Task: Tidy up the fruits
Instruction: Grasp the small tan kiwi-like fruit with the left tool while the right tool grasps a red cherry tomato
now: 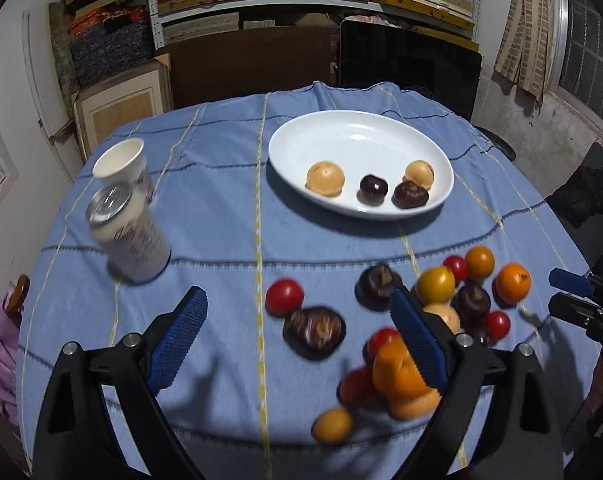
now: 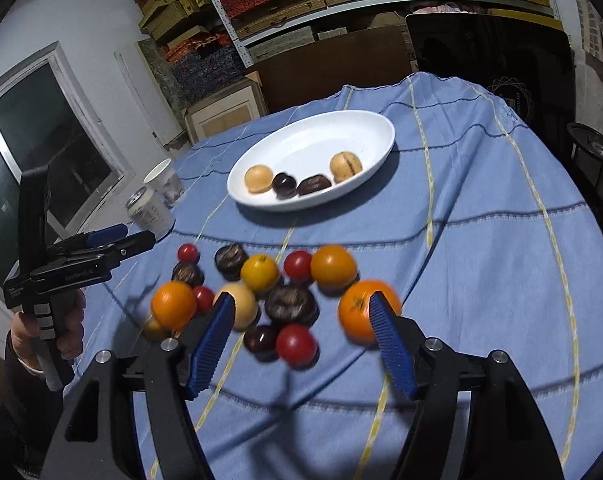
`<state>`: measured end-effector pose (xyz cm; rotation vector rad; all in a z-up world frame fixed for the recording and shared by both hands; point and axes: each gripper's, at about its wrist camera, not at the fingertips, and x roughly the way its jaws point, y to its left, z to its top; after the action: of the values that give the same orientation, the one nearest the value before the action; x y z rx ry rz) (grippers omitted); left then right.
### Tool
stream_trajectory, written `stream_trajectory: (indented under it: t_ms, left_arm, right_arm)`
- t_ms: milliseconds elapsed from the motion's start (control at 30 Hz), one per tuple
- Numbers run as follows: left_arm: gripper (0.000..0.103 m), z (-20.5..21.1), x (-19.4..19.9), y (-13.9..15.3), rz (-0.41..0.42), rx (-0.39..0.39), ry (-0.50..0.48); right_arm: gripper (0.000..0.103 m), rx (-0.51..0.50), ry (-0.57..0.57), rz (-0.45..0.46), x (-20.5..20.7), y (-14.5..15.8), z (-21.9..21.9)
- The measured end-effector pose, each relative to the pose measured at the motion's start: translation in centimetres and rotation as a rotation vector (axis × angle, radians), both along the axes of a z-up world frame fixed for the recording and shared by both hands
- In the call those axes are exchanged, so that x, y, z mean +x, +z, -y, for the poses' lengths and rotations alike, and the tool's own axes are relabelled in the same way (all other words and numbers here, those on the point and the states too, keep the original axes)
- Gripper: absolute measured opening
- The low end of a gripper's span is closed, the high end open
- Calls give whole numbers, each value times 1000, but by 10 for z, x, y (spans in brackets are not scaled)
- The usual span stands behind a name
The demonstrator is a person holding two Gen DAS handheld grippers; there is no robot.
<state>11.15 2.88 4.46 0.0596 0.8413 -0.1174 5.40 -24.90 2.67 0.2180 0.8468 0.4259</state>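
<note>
Both claws hang over the table [image 1: 221,208] with nothing between their blue pads. The left claw [image 1: 297,340] stands wide open; a red tomato [image 1: 284,297] and a dark brown fruit [image 1: 314,332] lie on the blue cloth in its gap, untouched, and an orange [image 1: 397,376] sits partly behind its right finger. Off to its left stand a can [image 1: 129,236] and a paper cup [image 1: 121,164], the cup just behind the can. The right claw [image 2: 301,340] is also open, over the loose pile of fruit: a red tomato [image 2: 296,345] and a dark fruit [image 2: 291,305] lie between its fingers, and a large orange [image 2: 357,312] shows just behind its right finger. Beyond both claws, well apart from the pile, the white plate [image 2: 341,128] holds two tan and two dark fruits.
</note>
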Motion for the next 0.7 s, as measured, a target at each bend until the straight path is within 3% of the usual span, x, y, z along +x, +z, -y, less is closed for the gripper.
stream_trajectory:
  t_ms: [267, 400, 700]
  left_arm:
    - [91, -14, -39, -17, -36, -23, 28]
    - [91, -16, -46, -25, -57, -20, 39]
    - [91, -12, -51, -49, -123, -37, 30]
  right_arm:
    - [70, -36, 46, -33, -25, -15, -18]
    - [78, -64, 48, -38, -33, -19, -26]
    - [78, -91, 49, -55, -39, -28, -29]
